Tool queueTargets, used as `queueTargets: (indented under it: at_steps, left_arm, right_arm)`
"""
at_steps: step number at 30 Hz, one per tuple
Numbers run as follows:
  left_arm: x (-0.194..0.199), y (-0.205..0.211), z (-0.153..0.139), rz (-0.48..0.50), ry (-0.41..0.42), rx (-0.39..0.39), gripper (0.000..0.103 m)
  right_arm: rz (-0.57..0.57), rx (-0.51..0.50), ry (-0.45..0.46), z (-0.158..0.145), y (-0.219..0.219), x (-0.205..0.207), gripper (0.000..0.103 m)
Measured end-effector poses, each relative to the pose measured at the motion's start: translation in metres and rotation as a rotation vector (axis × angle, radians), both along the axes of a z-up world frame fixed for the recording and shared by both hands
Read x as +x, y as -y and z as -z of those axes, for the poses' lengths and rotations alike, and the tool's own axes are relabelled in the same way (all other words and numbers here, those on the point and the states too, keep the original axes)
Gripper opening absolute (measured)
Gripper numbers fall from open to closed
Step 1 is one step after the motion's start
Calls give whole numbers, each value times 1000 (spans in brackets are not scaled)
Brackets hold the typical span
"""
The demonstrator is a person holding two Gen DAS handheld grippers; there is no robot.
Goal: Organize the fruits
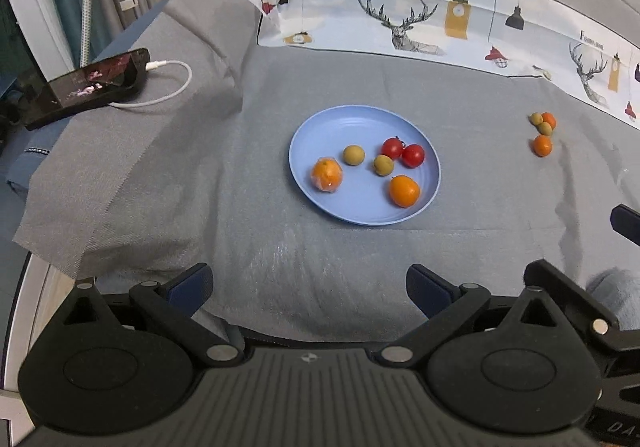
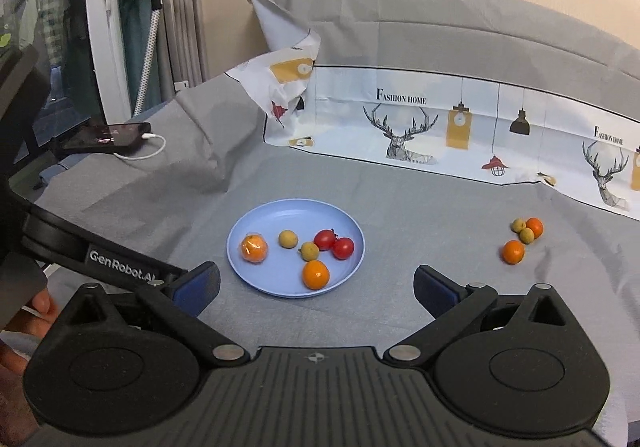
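Note:
A blue plate (image 1: 320,203) (image 2: 248,271) lies on the grey cloth. It holds a wrapped orange (image 1: 327,174) (image 2: 254,247), a kumquat (image 1: 404,190) (image 2: 315,274), two red cherry tomatoes (image 1: 402,151) (image 2: 334,243) and two tan longans (image 1: 353,154) (image 2: 288,238). To the right on the cloth lie two kumquats (image 1: 542,145) (image 2: 513,251) and two longans (image 1: 544,128) (image 2: 526,235). My left gripper (image 1: 310,287) is open and empty, short of the plate. My right gripper (image 2: 316,287) is open and empty, just before the plate's near rim.
A phone (image 1: 84,87) (image 2: 108,135) on a white charging cable lies at the far left. A printed white cloth (image 1: 440,15) (image 2: 440,119) stands up along the back. The grey cloth has raised folds (image 1: 224,59) at the left. The left gripper's arm (image 2: 100,255) crosses the right wrist view.

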State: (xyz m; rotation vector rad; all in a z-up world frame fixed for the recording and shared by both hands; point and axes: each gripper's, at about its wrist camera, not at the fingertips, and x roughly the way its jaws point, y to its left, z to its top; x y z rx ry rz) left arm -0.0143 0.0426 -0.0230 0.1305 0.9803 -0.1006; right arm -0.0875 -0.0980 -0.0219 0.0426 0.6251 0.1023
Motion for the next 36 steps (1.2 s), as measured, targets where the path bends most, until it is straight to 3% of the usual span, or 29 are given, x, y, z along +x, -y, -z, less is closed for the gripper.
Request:
queueTargets:
  at_steps: [11,26,36]
  left_arm:
    - [-26,4,-14,8,37,-9,103]
    - [-35,4,-21,6,56,-11,103]
    - [-24,9,-13,7,14,17,103]
  right_arm:
    - [-20,3,46,-10,-1,-25,102]
    - [-12,11,65,-15,1,-35,102]
    - [-11,37,34,-9,6,-29,102]
